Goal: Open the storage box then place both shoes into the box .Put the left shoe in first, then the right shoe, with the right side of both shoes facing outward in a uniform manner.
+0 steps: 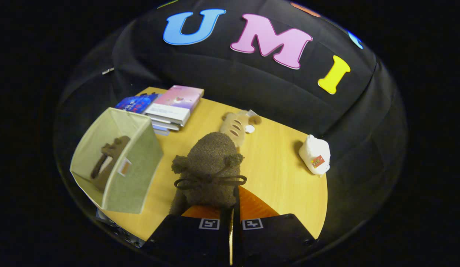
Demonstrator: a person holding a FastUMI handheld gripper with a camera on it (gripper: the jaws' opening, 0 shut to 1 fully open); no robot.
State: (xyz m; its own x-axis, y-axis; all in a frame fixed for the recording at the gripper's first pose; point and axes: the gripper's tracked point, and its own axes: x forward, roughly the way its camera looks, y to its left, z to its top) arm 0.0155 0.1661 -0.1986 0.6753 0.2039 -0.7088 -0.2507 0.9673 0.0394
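Observation:
A brown fuzzy shoe [211,163] with a dark bow and two small round ears hangs just ahead of my fingers, its toe pointing away from me. My gripper [231,207] is shut on its rear edge, the fingers nearly touching. To the left of the held shoe stands the pale green fabric storage box [133,178], open at the top. The other brown shoe [108,162] lies inside it against a wall. The held shoe is beside the box and outside it.
A stack of books [174,105] lies behind the box on the wooden table [278,174]. A bread-shaped plush [235,128] rests beyond the held shoe. A white plush toy [315,154] sits to the right near the table's edge.

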